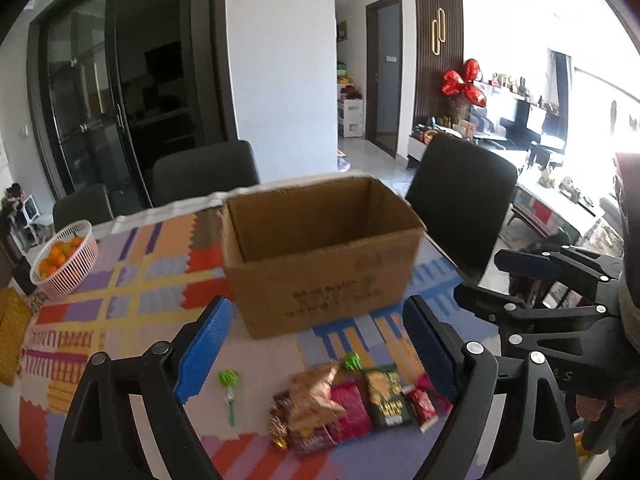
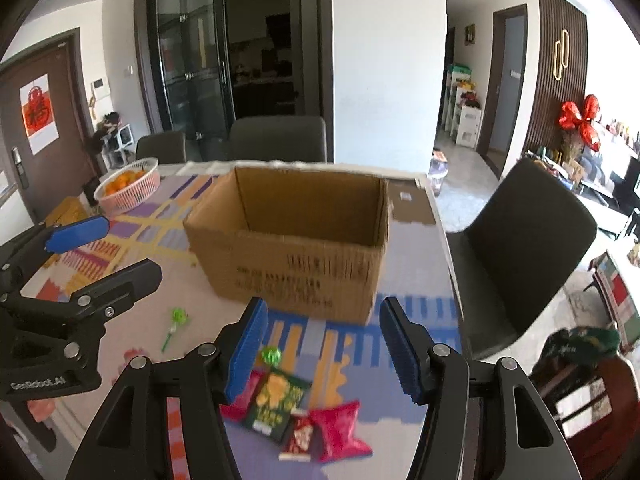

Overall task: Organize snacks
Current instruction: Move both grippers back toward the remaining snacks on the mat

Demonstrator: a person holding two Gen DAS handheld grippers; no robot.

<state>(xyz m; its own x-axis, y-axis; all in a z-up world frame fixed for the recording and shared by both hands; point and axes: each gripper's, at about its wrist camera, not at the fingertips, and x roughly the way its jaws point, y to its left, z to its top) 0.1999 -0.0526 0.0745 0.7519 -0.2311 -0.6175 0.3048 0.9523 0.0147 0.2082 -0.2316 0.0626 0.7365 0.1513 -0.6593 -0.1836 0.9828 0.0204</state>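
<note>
An open, empty cardboard box (image 1: 320, 256) stands mid-table; it also shows in the right wrist view (image 2: 292, 240). A pile of snack packets (image 1: 352, 404) lies in front of it: a tan bag, red and pink packets, a dark green packet (image 2: 278, 402). A green lollipop (image 1: 229, 384) lies to the left of the pile, and a second one (image 2: 271, 355) at its far edge. My left gripper (image 1: 316, 348) is open and empty above the pile. My right gripper (image 2: 320, 348) is open and empty above the green packet. Each gripper shows in the other's view.
A colourful patterned mat (image 1: 120, 292) covers the table. A pink basket of oranges (image 1: 64, 258) sits at the far left, with a yellow object (image 1: 12, 336) near it. Dark chairs (image 2: 528, 248) stand around the table. The table's right edge (image 2: 448, 264) is close to the box.
</note>
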